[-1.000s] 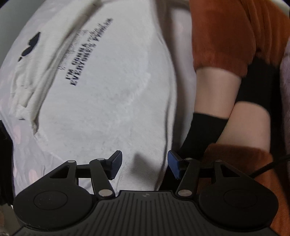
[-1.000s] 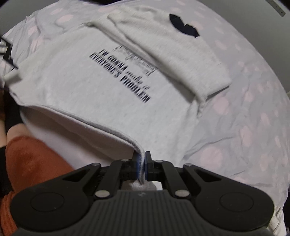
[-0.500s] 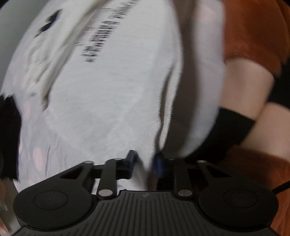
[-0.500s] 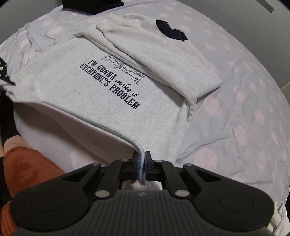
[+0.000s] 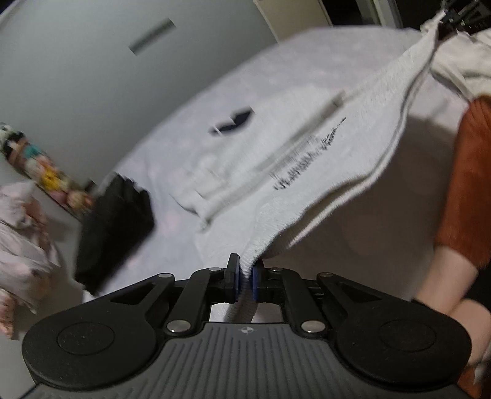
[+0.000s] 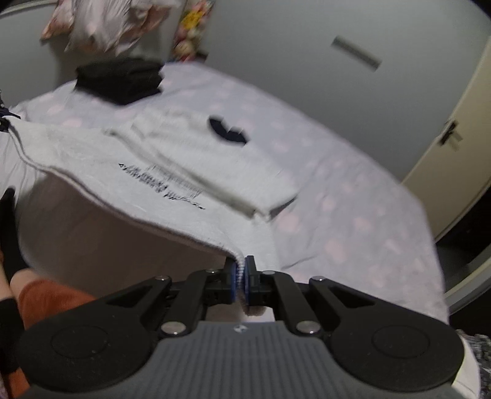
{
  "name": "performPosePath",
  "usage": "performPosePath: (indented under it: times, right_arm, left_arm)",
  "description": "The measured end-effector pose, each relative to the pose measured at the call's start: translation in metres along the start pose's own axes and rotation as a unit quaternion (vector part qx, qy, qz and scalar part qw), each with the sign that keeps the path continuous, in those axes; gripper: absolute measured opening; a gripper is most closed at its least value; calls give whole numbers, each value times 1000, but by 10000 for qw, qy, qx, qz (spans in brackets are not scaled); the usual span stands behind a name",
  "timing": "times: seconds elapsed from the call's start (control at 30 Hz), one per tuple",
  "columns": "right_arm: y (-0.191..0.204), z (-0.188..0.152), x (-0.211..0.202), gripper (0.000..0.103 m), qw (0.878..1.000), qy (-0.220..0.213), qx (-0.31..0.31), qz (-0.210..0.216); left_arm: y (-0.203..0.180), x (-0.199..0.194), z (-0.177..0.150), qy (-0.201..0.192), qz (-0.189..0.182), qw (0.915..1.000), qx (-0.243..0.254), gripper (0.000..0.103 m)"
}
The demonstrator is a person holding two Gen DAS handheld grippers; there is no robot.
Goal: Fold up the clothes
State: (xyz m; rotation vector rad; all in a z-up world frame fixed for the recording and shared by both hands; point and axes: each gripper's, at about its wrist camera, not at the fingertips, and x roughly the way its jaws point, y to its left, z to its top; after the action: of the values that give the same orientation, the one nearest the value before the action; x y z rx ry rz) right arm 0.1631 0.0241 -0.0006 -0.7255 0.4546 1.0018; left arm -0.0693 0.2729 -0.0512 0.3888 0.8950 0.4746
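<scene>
A light grey sweatshirt (image 5: 307, 144) with dark printed lettering lies on the bed, its sleeves folded across the chest. Its bottom hem is lifted off the sheet and stretched between both grippers. In the left wrist view my left gripper (image 5: 244, 271) has its jaws closing, and the pads pinch one hem corner. The right gripper (image 5: 457, 15) shows far off at the top right, holding the other corner. In the right wrist view my right gripper (image 6: 241, 271) is shut on its corner of the sweatshirt (image 6: 122, 159). The picture is blurred by motion.
A stack of folded black clothes (image 6: 119, 79) sits at the far end of the pink-spotted sheet (image 6: 353, 214). A pillow (image 6: 104, 24) and soft toys lie behind it. A person's orange sleeve (image 5: 469, 184) is at the right. A door (image 6: 454, 147) stands beyond the bed.
My left gripper closed on the hem corner, then rose and turned. Both grippers lifted the hem off the bed, and the far wall has come into view.
</scene>
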Motion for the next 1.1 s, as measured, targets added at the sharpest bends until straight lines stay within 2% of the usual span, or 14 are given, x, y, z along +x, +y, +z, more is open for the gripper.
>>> performPosePath:
  times: [0.13,0.27,0.43,0.57,0.77,1.1]
  right_arm:
    - [-1,8,-26,5,9992,-305,82,-247]
    - [-1,10,-60,5,9981,-513,75,-324]
    - [9,1,-106,5,9968,-716,-41,-359]
    - [16,-5,-120,5,9959,-803,-116,-410]
    - [11,8,-92,5,9955,-695,-112,-632]
    - [-30,75,16,5,9934,-652,-44,-941]
  left_arm:
    - [8,-29,12,-264,247,9993,-96,8]
    - [17,-55,16,-470,295,9983,-164,8]
    - [16,-86,12,-550,266,9981,-84,8]
    - [13,-85,11,-488,272,9984,47,8]
    - [17,-56,32,-348,422,9983,209,8]
    - [58,30,91,-36,629,9975,336,8]
